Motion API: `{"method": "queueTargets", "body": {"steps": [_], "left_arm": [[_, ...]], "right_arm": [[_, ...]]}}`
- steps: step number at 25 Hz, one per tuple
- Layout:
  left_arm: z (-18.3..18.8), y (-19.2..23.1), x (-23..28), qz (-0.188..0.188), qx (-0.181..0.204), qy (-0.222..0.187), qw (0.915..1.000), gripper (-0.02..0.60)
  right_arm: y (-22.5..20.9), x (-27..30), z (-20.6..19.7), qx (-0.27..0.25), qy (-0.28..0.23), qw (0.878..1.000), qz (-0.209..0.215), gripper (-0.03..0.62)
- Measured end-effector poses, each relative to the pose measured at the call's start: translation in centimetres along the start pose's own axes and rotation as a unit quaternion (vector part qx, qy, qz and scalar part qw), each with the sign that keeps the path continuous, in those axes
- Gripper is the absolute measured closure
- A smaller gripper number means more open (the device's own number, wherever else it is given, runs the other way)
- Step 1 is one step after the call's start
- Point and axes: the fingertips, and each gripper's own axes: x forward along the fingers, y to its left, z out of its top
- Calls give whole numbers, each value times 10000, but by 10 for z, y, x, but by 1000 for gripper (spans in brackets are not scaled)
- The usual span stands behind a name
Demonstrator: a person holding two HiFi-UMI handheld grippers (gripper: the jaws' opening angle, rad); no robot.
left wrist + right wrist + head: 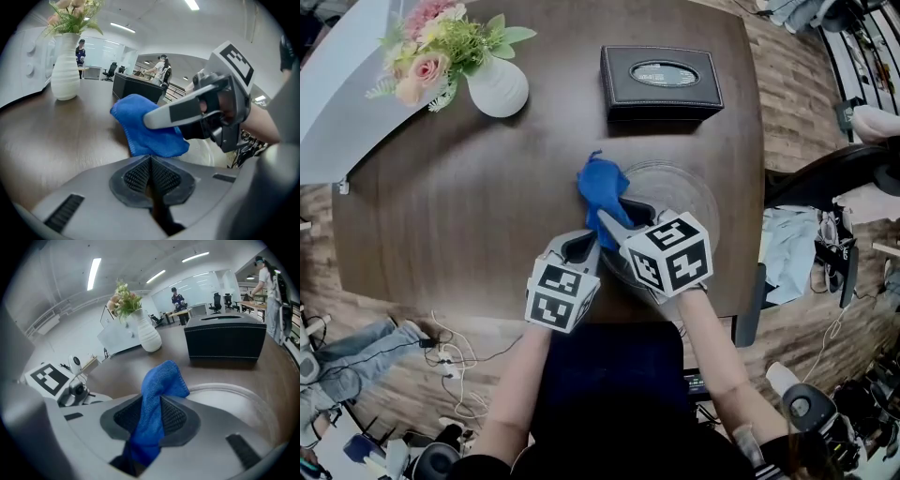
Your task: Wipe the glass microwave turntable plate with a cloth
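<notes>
Reaching over the plate [243,397], right gripper [151,417] fingers pinch the cloth [161,380] (left gripper [151,176], in its view: closed, empty).

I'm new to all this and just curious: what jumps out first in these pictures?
A bright blue cloth, pinched in the right tongs, sits at the left edge of a glass plate on the dark table. Behind stand a white vase of flowers, far left, and a black box.
</notes>
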Motion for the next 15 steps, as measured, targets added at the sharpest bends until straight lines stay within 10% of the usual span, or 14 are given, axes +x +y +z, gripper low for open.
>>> {"method": "queueTargets", "body": {"steps": [15], "left_arm": [[-1, 2, 1, -77, -164, 22, 9998, 578]], "right_arm": [[-14, 17, -18, -709, 617, 9944, -474, 503]]}}
